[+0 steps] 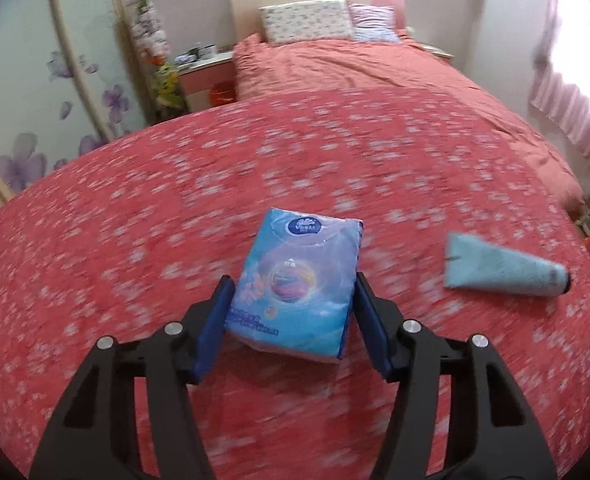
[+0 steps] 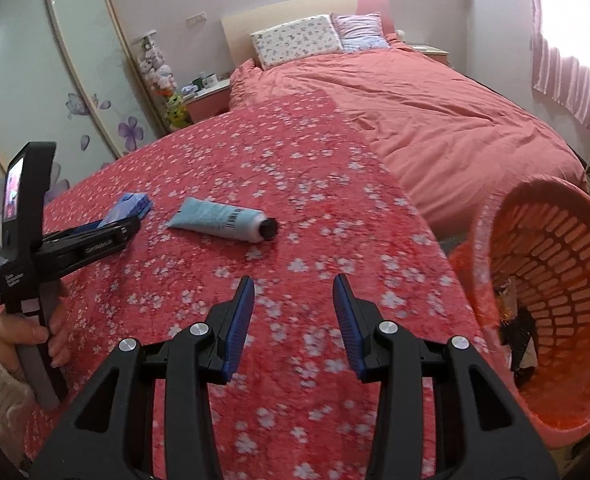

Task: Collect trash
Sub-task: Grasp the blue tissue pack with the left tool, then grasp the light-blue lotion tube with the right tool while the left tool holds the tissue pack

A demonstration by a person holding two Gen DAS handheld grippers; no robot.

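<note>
nearby, a light blue tube (image 2: 222, 219) is lying on the red flowered blanket (image 2: 295, 184), off to the right of the tissue pack (image 1: 295, 284) and well apart from it, with nothing standing between the two. an orange slatted basket (image 2: 555, 248) is leaning tilted at the bed's right edge, its mouth facing the right gripper (image 2: 293, 320), with some dark scraps sitting inside. beyond the blanket, a plain coral duvet (image 2: 435, 120), two pillows (image 2: 295, 40) and a nightstand (image 2: 209, 102) are filling the far side.

the tissue pack is lying flat, its long axis running away from the left wrist camera, the logo end pointing toward the pillows. the tube is lying crosswise, its flat crimped end to the left and its dark cap to the right.

the pack is showing a round logo that seems to read "vinda", though blur is making it uncertain; the tube is carrying a barcode.

the left gripper (image 1: 293, 320) is straddling the near half of the pack, and whether its blue pads (image 1: 217, 320) are pressing the wrapper or just flanking it cannot be told. the right gripper is hanging over bare blanket with its fingers apart and nothing between them.
</note>
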